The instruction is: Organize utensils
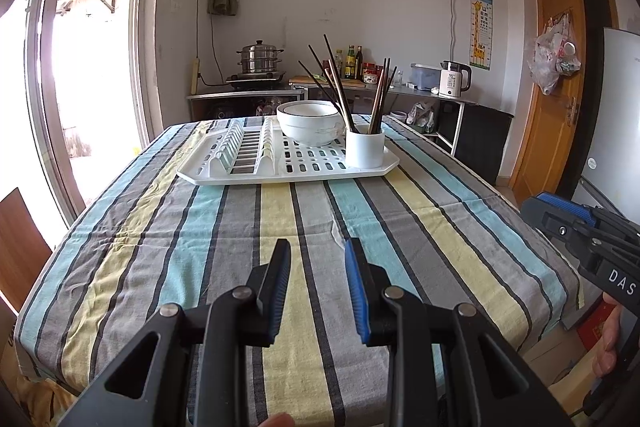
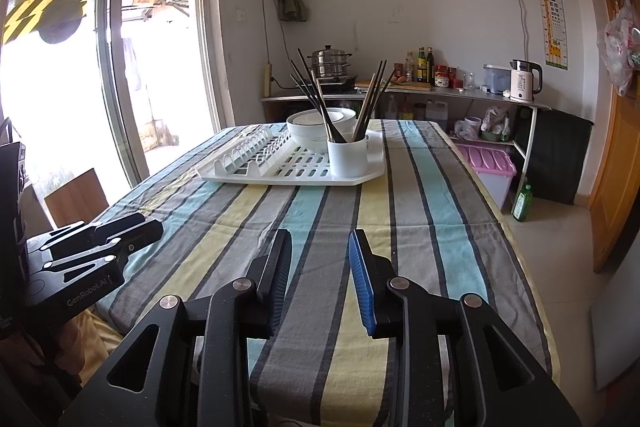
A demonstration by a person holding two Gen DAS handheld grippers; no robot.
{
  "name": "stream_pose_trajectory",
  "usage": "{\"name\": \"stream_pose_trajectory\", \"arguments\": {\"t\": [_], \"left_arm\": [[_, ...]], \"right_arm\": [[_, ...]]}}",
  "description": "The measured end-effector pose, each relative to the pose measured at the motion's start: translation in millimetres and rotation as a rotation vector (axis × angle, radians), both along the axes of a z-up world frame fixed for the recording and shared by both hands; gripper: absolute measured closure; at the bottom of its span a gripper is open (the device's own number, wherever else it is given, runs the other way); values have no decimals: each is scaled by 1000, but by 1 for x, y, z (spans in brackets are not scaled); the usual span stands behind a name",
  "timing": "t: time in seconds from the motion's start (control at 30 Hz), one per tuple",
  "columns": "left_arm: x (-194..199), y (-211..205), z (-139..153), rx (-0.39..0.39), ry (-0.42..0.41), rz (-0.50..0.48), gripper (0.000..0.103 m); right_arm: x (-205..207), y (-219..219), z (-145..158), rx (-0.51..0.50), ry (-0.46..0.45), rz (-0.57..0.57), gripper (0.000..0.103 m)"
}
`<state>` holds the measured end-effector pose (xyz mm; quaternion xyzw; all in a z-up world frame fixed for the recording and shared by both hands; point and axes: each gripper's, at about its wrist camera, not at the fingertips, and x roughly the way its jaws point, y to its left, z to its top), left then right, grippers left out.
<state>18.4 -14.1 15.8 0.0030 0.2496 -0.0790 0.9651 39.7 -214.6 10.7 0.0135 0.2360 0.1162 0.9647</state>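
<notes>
Your left gripper (image 1: 318,279) hangs over the near end of the table, jaws apart, nothing between them. Your right gripper (image 2: 320,275) is the same: jaws parted, empty, above the striped grey, yellow and turquoise tablecloth (image 1: 304,223).

The utensils are at the far end: dark and wooden chopsticks (image 1: 340,87) stand splayed in two bunches in a white cylindrical holder (image 1: 365,149). The holder sits at the near right corner of a white slotted plastic drying rack (image 1: 224,177). Just behind it on the rack sits a white ceramic bowl with a dark rim (image 1: 308,123). Both are well apart from your grippers, with only bare cloth between.

Around: a stainless stacked steamer pot (image 1: 260,57) sits on a burner on the back counter, sauce bottles (image 1: 352,63) stand beside it, and a white electric kettle (image 1: 454,79) sits further right. A pink-lidded storage bin (image 2: 486,163) and a green bottle (image 2: 522,203) stand on the floor right of the table. An orange wooden door (image 1: 552,87) has plastic bags hanging on it.

Writing: "GenRobot.AI" on the left gripper body in the right wrist view, "DAS" on the right one in the left wrist view. The kettle display reads roughly "55". The giraffe eye chart poster (image 1: 481,31) carries rows of E symbols.
</notes>
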Motion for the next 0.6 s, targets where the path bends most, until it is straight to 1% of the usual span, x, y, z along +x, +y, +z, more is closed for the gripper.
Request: {"name": "stream_pose_trajectory", "arguments": {"t": [0.6], "left_arm": [[-2, -1, -1, 3, 1, -4, 74]], "right_arm": [[0, 2, 0, -4, -1, 5, 72]]}}
